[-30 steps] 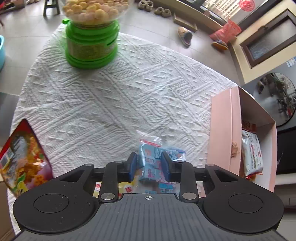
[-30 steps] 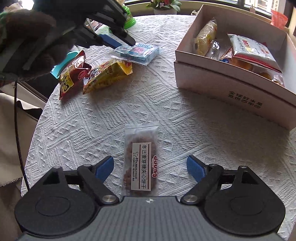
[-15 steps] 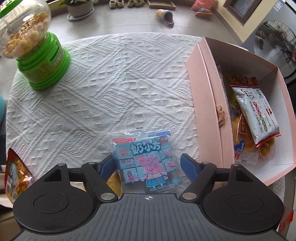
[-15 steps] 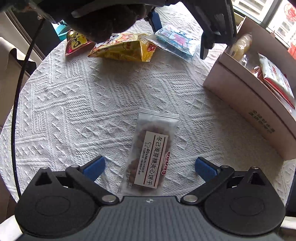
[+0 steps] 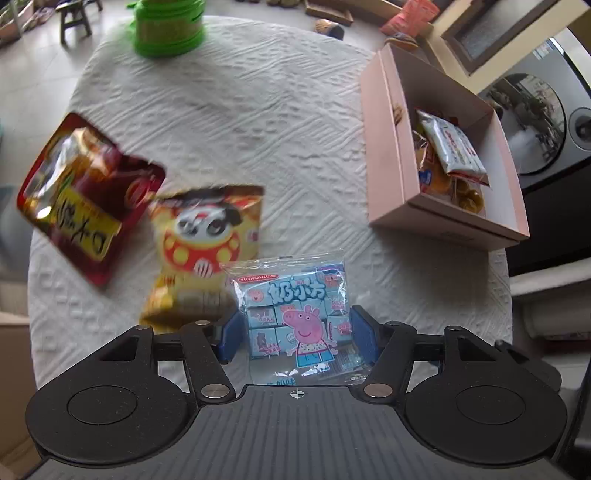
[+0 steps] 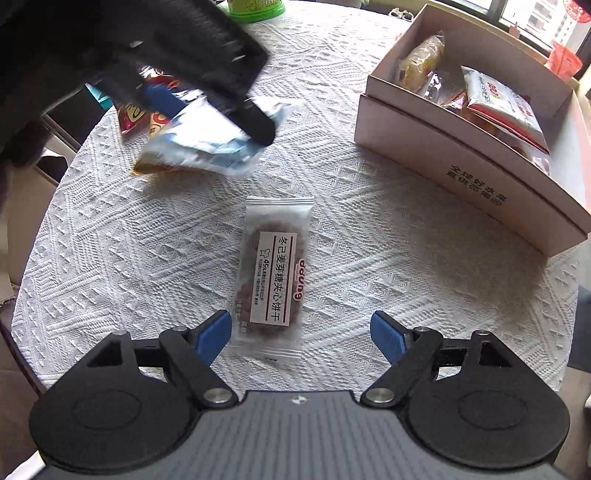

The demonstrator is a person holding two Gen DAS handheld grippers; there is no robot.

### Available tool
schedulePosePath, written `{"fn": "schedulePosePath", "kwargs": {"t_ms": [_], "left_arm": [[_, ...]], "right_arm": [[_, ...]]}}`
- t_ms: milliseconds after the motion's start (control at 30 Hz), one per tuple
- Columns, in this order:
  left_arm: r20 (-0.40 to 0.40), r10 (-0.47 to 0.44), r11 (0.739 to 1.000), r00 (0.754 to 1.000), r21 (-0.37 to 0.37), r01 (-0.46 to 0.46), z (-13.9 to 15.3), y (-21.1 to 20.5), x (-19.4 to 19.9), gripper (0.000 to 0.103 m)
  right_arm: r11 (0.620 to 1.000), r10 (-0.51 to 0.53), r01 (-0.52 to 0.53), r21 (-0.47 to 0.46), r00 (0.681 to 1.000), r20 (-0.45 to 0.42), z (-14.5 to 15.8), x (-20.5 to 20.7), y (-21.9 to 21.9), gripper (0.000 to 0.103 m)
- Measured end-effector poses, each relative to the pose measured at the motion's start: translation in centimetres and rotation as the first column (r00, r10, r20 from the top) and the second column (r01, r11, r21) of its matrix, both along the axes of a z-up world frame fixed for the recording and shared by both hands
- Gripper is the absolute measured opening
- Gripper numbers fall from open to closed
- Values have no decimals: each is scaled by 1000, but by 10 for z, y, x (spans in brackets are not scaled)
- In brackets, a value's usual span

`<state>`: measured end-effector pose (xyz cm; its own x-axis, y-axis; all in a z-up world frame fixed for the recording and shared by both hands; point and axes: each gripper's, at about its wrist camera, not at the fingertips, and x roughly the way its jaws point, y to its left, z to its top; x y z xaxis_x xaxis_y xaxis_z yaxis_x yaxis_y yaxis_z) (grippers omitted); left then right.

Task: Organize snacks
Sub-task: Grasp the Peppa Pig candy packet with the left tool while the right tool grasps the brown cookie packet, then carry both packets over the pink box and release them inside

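My left gripper (image 5: 297,334) is shut on a blue cartoon-pig snack pack (image 5: 295,314) and holds it above the table; the pack also shows lifted in the right wrist view (image 6: 207,144). My right gripper (image 6: 301,332) is open and empty, its fingers on either side of the near end of a clear biscuit packet (image 6: 275,275) that lies flat on the cloth. The pink cardboard box (image 5: 384,155), also in the right wrist view (image 6: 461,177), holds several snack packs and stands to the right.
A yellow panda chip bag (image 5: 207,236) and a red snack bag (image 5: 85,195) lie on the white cloth at the left. A green candy dispenser (image 5: 168,27) stands at the far edge. The round table's edge runs close on all sides.
My left gripper has closed on the blue pack and lifted it off the table, pulling back and up. My right gripper has stayed open over the biscuit packet, shifting slightly.
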<state>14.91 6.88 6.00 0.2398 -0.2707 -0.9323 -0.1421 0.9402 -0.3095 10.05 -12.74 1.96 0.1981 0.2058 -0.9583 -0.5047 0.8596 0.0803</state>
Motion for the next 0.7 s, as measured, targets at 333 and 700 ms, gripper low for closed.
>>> {"fn": "schedulePosePath", "kwargs": {"t_ms": [333, 700], "left_arm": [[-157, 97, 995, 983, -20, -102, -24, 26, -86, 67], [-97, -115, 990, 989, -89, 107, 0, -28, -78, 67]], "right_arm": [[1000, -9, 9, -11, 999, 37, -8, 18, 49, 65], [993, -94, 92, -75, 995, -29, 16, -1, 3, 37]]}}
